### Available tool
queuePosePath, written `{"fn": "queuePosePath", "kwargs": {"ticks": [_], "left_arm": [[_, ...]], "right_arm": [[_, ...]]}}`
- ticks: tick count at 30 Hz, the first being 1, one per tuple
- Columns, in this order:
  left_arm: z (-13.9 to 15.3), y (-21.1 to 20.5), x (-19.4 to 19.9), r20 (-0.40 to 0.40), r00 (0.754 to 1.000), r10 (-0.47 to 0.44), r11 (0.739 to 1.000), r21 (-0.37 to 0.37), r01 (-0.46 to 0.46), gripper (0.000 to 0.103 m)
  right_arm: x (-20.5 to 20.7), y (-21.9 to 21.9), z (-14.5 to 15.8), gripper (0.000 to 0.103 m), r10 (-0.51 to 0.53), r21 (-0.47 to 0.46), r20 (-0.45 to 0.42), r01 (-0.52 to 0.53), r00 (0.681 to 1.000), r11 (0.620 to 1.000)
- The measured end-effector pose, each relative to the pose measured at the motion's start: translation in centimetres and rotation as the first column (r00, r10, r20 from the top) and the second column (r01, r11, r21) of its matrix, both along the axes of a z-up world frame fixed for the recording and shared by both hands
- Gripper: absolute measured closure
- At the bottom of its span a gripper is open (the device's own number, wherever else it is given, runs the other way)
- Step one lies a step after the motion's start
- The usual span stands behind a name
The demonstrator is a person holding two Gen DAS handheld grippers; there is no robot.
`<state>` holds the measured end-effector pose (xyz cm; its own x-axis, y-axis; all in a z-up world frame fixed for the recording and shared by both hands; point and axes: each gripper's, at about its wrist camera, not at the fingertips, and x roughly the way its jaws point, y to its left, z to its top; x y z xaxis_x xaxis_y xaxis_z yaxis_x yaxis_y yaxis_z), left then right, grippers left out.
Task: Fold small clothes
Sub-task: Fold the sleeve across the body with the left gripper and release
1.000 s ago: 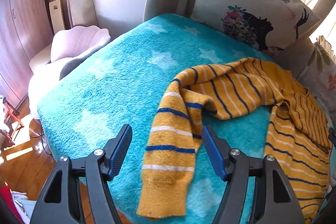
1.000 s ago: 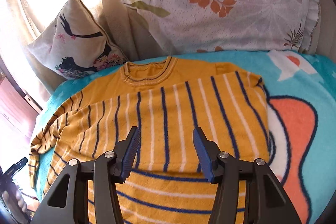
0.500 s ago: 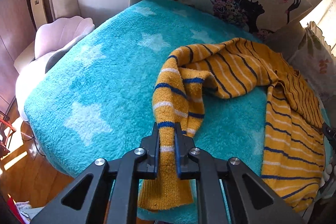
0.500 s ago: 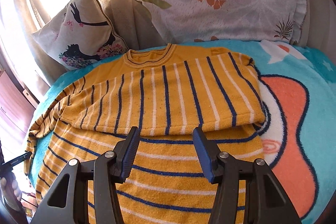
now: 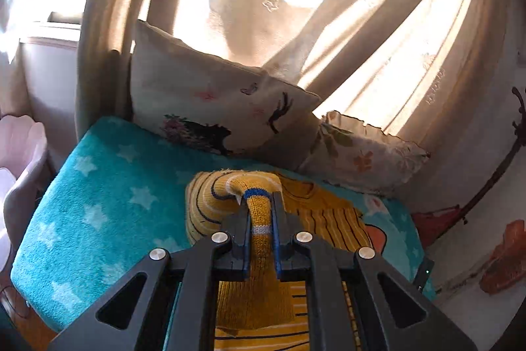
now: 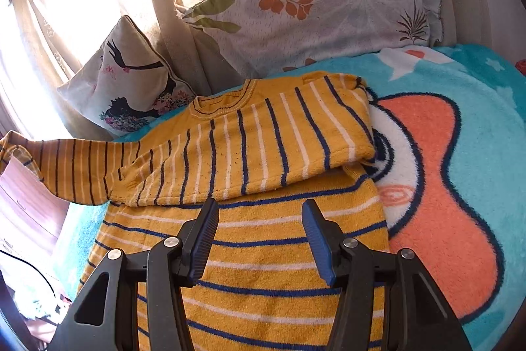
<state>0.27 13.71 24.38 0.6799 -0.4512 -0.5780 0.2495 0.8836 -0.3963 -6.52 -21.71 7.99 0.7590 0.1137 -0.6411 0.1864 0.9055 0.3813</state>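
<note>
A small yellow sweater [image 6: 263, 245] with blue and white stripes lies on a turquoise blanket [image 6: 476, 107]. Its right sleeve [image 6: 263, 150] is folded flat across the chest. My left gripper [image 5: 259, 203] is shut on the left sleeve [image 5: 259, 239] near its cuff and holds it lifted above the sweater body [image 5: 332, 226]; the cuff hangs down between the jaws. In the right wrist view that sleeve [image 6: 72, 166] stretches up and out to the left. My right gripper [image 6: 259, 213] is open and empty, hovering over the sweater's lower body.
Two pillows lean against the curtain behind the sweater: one with a dark-haired figure [image 6: 131, 87] and a floral one [image 6: 312, 5]. A pale pink chair [image 5: 16, 170] stands off the bed's left edge. A wooden cabinet [image 6: 19, 213] is at left.
My left gripper closed on the left sleeve, then lifted it up and swung it toward the sweater body. My right gripper stayed open and drew back slightly.
</note>
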Motion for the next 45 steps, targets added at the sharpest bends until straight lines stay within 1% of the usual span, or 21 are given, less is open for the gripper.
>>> {"fn": "queuePosePath", "kwargs": {"ticks": [4,7,10,12,14,15,16,17,19,20,25,28,30,33,36,38,39,41,42,43,45], "left_arm": [[-3.5,-9.6,1.1,-0.092,0.980,-0.175,0.984,0.025,0.178,0.093],[-7.2,-15.8,1.9,-0.182,0.945,-0.272,0.960,0.022,0.281,0.093],[-10.8,-20.7,2.1,-0.230,0.913,-0.337,0.934,0.041,0.355,0.093],[-12.8,-22.7,2.2,-0.265,0.893,-0.365,0.919,0.050,0.391,0.092],[-14.1,-23.6,2.1,-0.300,0.866,-0.400,0.904,0.026,0.427,0.091],[-14.4,-23.8,1.8,-0.311,0.854,-0.417,0.896,0.015,0.443,0.089],[-14.4,-23.7,1.5,-0.311,0.847,-0.432,0.891,0.002,0.455,0.081],[-14.2,-23.2,1.0,-0.299,0.848,-0.438,0.890,-0.009,0.456,0.068],[-13.3,-21.8,-0.2,-0.256,0.871,-0.419,0.902,-0.002,0.433,0.050],[-12.8,-20.8,-0.7,-0.231,0.887,-0.400,0.910,0.010,0.414,0.046],[-10.8,-14.2,-2.6,-0.146,0.959,-0.242,0.962,0.094,0.257,0.044],[-10.0,-9.5,-3.3,-0.130,0.983,-0.132,0.983,0.107,0.146,0.044],[-9.2,-6.3,-4.0,-0.121,0.991,-0.061,0.990,0.118,0.075,0.044],[-7.5,-1.6,-5.7,-0.086,0.994,0.059,0.982,0.183,-0.043,0.044],[-5.3,2.9,-7.9,-0.032,0.984,0.173,0.954,0.252,-0.160,0.043],[-4.3,5.3,-9.3,0.012,0.971,0.240,0.931,0.281,-0.233,0.032],[-4.1,6.2,-9.8,0.033,0.965,0.262,0.924,0.280,-0.260,0.029],[-4.6,7.4,-10.0,0.044,0.959,0.280,0.926,0.250,-0.281,0.027],[-5.2,7.7,-9.6,0.029,0.959,0.281,0.933,0.226,-0.280,0.027],[-5.8,7.9,-9.1,0.005,0.962,0.273,0.942,0.202,-0.268,0.027],[-7.5,7.4,-7.8,-0.048,0.971,0.234,0.960,0.171,-0.223,0.027]], "right_arm": [[-2.0,-1.2,0.3,0.046,-0.035,0.035,0.033,0.034,0.999,0.999],[-3.5,-2.2,0.2,0.046,-0.065,0.048,0.036,0.063,0.997,0.997],[-4.8,-3.2,0.0,0.046,-0.091,0.055,0.036,0.089,0.995,0.995],[-5.6,-3.8,-0.1,0.046,-0.104,0.044,0.036,0.102,0.994,0.994],[-6.2,-4.4,-0.3,0.046,-0.118,0.039,0.035,0.117,0.992,0.992],[-6.5,-4.7,-0.3,0.046,-0.122,0.043,0.036,0.120,0.992,0.992],[-6.7,-4.9,-0.3,0.046,-0.122,0.047,0.039,0.121,0.992,0.992],[-6.8,-5.0,-0.2,0.045,-0.121,0.047,0.043,0.119,0.992,0.992],[-6.8,-4.9,0.0,0.044,-0.110,0.043,0.051,0.108,0.993,0.993],[-6.5,-4.7,0.2,0.044,-0.094,0.043,0.054,0.092,0.994,0.995],[-3.8,-1.6,0.2,0.042,0.069,0.059,0.043,-0.071,0.997,0.996],[-1.1,0.6,-0.4,0.042,0.165,0.086,0.015,-0.166,0.986,0.982],[0.7,1.4,-0.6,0.042,0.180,0.089,-0.006,-0.179,0.984,0.980],[3.6,2.1,-1.0,0.042,0.201,0.097,-0.047,-0.196,0.978,0.976],[5.6,3.6,-2.0,0.042,0.252,0.108,-0.096,-0.242,0.963,0.964],[6.3,5.1,-2.8,0.042,0.293,0.110,-0.119,-0.281,0.949,0.953],[6.4,6.0,-3.2,0.042,0.313,0.107,-0.130,-0.300,0.941,0.948],[6.6,7.8,-3.7,0.051,0.340,0.069,-0.143,-0.333,0.930,0.940],[6.7,8.4,-3.7,0.076,0.346,0.037,-0.153,-0.345,0.926,0.938],[6.7,8.8,-3.5,0.088,0.363,0.033,-0.157,-0.362,0.919,0.932],[6.1,8.4,-1.8,0.088,0.340,0.019,-0.102,-0.340,0.935,0.940]]}}
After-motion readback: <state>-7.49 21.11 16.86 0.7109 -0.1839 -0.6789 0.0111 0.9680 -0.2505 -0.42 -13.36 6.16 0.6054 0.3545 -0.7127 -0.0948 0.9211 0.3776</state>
